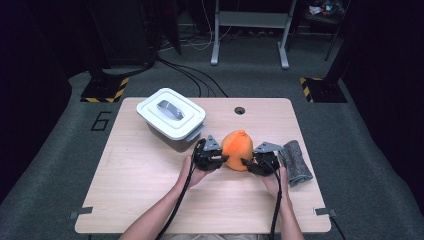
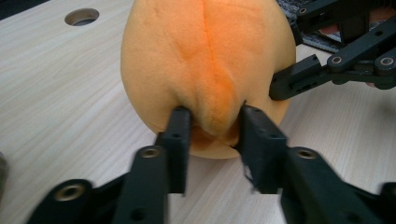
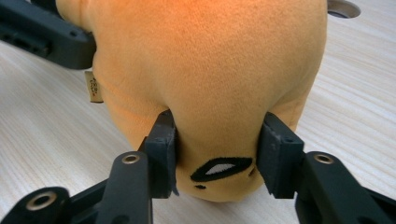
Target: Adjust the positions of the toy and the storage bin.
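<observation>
tabletop [image 1: 150, 190] is pale wood-grain laminate with rounded corners and a round cable hole [image 1: 240, 110] near the far edge. it sits on grey carpet in a dark room, black cables running off behind it, a grey metal frame [image 1: 250, 30] further back, yellow-black hazard tape on two floor bases.

from my side both forearms come in from the bottom edge and angle inward toward the middle. left tongs [image 1: 220, 161] and right tongs [image 1: 248, 165] face each other across the orange plush toy [image 1: 237, 150], which sits near the centre of the tabletop, slightly right.

left tongs [image 2: 212, 135]: i see both jaws pinching a fold of plush along the seam, low on the toy, fabric bulging between them. partly closed, gripping.

right tongs [image 3: 217, 154]: jaws pressed into the toy's lower end from either side, an embroidered black-and-white mark between them. also gripping, about a third open.

toy is egg-shaped, soft short-pile fabric, a darker orange seam down one side, small cloth tag [image 3: 95, 87] on its flank.

white lidded plastic bin [image 1: 171, 118] with a grey handle sits far left, well apart. rolled grey felt cloth [image 1: 296, 162] lies just beside the right hand.
</observation>
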The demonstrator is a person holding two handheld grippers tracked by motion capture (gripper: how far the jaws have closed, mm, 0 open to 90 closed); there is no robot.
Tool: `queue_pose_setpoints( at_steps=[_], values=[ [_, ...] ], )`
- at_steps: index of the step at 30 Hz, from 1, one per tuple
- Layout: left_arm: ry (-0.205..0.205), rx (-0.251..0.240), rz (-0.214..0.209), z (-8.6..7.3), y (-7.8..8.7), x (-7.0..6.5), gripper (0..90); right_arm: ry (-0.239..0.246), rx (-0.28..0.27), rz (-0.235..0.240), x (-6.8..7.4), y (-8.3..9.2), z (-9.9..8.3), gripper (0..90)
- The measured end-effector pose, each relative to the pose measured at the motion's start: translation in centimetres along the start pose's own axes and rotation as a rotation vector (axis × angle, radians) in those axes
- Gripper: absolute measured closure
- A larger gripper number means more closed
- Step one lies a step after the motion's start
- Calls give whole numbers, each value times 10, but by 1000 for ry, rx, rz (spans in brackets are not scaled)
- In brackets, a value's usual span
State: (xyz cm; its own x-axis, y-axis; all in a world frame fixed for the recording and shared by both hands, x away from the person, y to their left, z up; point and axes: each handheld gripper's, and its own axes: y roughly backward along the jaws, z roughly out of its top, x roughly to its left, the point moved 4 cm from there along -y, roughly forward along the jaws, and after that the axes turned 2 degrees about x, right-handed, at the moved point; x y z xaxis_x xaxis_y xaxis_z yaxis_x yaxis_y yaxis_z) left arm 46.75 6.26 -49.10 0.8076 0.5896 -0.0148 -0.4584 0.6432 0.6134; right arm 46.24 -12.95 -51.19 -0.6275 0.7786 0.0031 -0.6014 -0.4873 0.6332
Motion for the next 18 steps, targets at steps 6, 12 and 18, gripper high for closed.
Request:
queue_pose_setpoints(
  at_steps=[6, 12, 18],
  values=[
    [36, -14, 6, 7, 3, 2, 378, 22, -5, -6, 3, 1, -3, 541],
    [78, -2, -1, 21, -4, 7, 281, 41, 0, -22, 6, 1, -4, 537],
    [75, 34, -42, 22, -16, 7, 242, 49, 4, -27, 7, 1, -4, 530]
  ],
)
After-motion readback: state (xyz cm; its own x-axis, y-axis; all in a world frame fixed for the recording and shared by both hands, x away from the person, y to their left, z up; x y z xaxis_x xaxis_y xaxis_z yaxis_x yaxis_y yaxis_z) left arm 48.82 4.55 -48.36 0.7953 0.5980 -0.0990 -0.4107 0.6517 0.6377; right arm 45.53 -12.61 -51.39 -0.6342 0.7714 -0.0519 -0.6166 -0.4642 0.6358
